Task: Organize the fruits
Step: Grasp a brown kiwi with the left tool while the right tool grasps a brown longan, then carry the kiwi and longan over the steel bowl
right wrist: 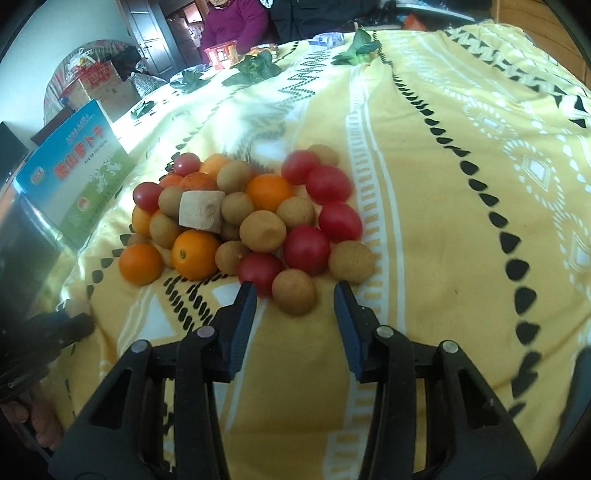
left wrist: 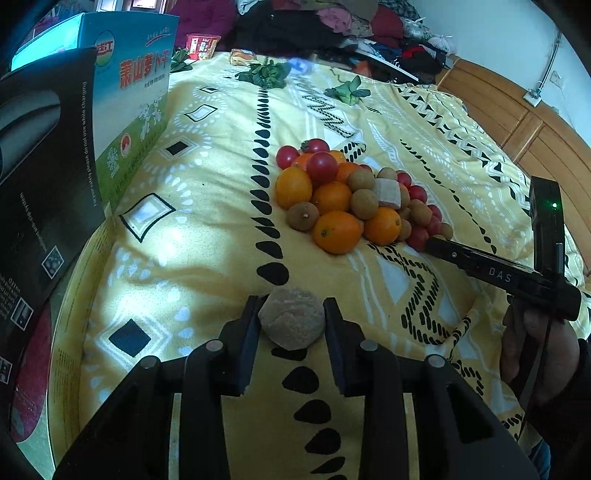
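A heap of fruit (left wrist: pixel 347 192) lies on the yellow patterned blanket (left wrist: pixel 207 236): orange kumquats, red cherry tomatoes, brown longans and a pale cut chunk (left wrist: pixel 387 192). My left gripper (left wrist: pixel 291 314) is shut on a rough beige lump (left wrist: pixel 291 319), near the blanket, in front of the heap. My right gripper (right wrist: pixel 295 291) is open at the heap's near edge, with a brown longan (right wrist: pixel 293 291) between its fingers, untouched. The heap also shows in the right wrist view (right wrist: pixel 243 218). The right gripper's fingers (left wrist: pixel 439 247) touch the heap's right edge in the left wrist view.
A blue and green carton (left wrist: pixel 129 110) and a black box (left wrist: pixel 40 177) stand at the left. Leafy greens (left wrist: pixel 266 74), a red cup (left wrist: pixel 201 46) and snack packets lie at the far edge. Clothes are piled behind. A person in purple (right wrist: pixel 236 22) sits beyond.
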A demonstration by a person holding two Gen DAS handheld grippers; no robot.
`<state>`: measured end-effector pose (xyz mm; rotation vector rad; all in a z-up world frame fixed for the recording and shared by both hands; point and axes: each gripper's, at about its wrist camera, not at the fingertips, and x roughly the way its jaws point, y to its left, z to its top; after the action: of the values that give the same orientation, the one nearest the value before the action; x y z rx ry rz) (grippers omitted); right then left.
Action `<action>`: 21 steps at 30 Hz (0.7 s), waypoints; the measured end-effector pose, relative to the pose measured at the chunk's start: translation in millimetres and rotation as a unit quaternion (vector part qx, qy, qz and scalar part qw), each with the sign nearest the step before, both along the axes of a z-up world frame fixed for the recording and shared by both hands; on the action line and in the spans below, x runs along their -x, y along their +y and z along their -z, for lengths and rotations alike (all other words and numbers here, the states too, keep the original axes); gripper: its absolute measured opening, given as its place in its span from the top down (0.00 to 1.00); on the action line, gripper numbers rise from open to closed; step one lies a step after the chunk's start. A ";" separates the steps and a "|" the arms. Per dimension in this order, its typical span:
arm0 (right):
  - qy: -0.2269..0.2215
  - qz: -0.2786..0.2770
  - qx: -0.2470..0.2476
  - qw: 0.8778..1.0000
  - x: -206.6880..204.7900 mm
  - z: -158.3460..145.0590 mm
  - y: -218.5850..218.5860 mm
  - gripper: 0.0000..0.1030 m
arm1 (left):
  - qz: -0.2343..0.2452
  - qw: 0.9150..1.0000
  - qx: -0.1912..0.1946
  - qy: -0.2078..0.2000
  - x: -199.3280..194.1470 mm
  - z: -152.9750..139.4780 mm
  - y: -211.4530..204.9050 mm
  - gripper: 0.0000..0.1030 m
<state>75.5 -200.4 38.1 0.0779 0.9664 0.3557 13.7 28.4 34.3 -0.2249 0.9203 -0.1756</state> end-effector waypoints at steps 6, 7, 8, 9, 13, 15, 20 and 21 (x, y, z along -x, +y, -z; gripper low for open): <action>-0.015 0.000 -0.009 1.000 15.7 -12.1 -0.2 0.76 | -0.002 1.000 0.000 -0.012 7.2 -16.5 -2.8 0.67; -0.018 0.001 -0.012 1.000 19.3 -16.4 0.0 0.76 | 0.000 1.000 0.000 -0.017 9.7 -21.4 -3.6 0.67; -0.022 0.002 -0.017 1.000 24.6 -21.7 -1.4 0.76 | 0.001 1.000 -0.001 -0.023 12.9 -27.6 -4.4 0.67; -0.026 0.002 -0.021 0.999 29.8 -27.5 -1.7 0.76 | 0.000 1.000 -0.001 -0.029 15.7 -33.4 -4.5 0.67; -0.042 -0.006 -0.040 0.998 51.4 -54.8 2.4 0.76 | -0.006 0.998 -0.002 -0.063 31.5 -66.3 0.3 0.67; -0.055 -0.018 -0.045 0.997 61.9 -71.2 10.5 0.76 | -0.011 0.997 -0.001 -0.080 40.1 -84.0 5.3 0.67; -0.082 -0.057 -0.054 0.994 80.7 -110.5 45.3 0.76 | -0.035 0.992 -0.004 -0.121 66.8 -127.0 31.7 0.67; -0.088 -0.066 -0.055 0.992 84.2 -118.0 53.5 0.76 | -0.043 0.991 -0.006 -0.128 73.2 -134.4 39.7 0.67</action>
<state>-8.8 -146.8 156.0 0.0816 0.7787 0.5286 -59.6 68.2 168.8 -0.2244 0.6545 -0.1163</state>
